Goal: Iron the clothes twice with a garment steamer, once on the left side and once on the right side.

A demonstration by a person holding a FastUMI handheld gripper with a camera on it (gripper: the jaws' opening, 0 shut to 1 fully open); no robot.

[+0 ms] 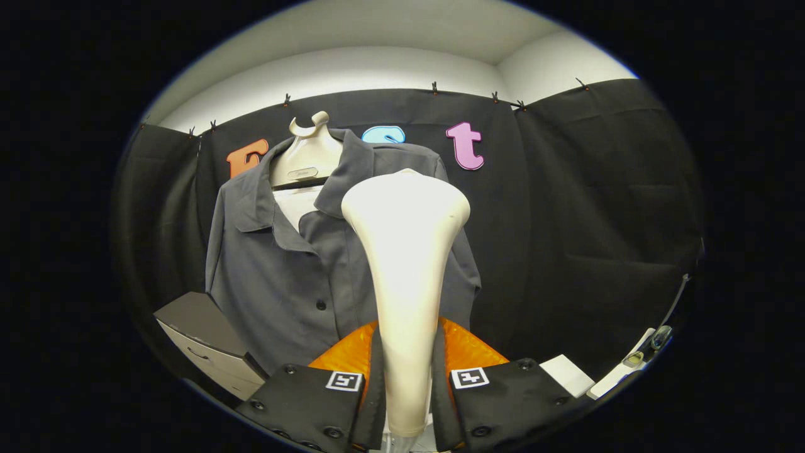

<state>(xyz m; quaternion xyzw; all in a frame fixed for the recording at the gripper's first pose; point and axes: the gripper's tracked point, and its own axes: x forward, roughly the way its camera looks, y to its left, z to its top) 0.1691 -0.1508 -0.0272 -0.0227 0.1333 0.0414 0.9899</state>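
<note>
My tongs [409, 402] are pinching the garment steamer [405, 251] by its narrow handle, one black finger [314, 402] pressed against each side. The steamer's long axis runs straight ahead out of the tongs, from the slim neck up to a broad, flared head. Its shell is smooth, glossy cream plastic with rounded edges.

The shirt [302, 264] is the landmark. It hangs on a pale mannequin torso [308, 157] directly beyond the steamer head, facing me. The head covers the shirt's shoulder and chest on the side nearer the pink letter, and I judge that side to be the closer one for the first pass. Whether the head touches the cloth cannot be told.

The shirt is a matte grey woven fabric with an open collar, a dark button placket down the middle and soft vertical folds. A white layer shows inside the collar. Below the shirt's hem on the opposite side stands a grey cabinet [201, 340] with pale drawers.
</note>
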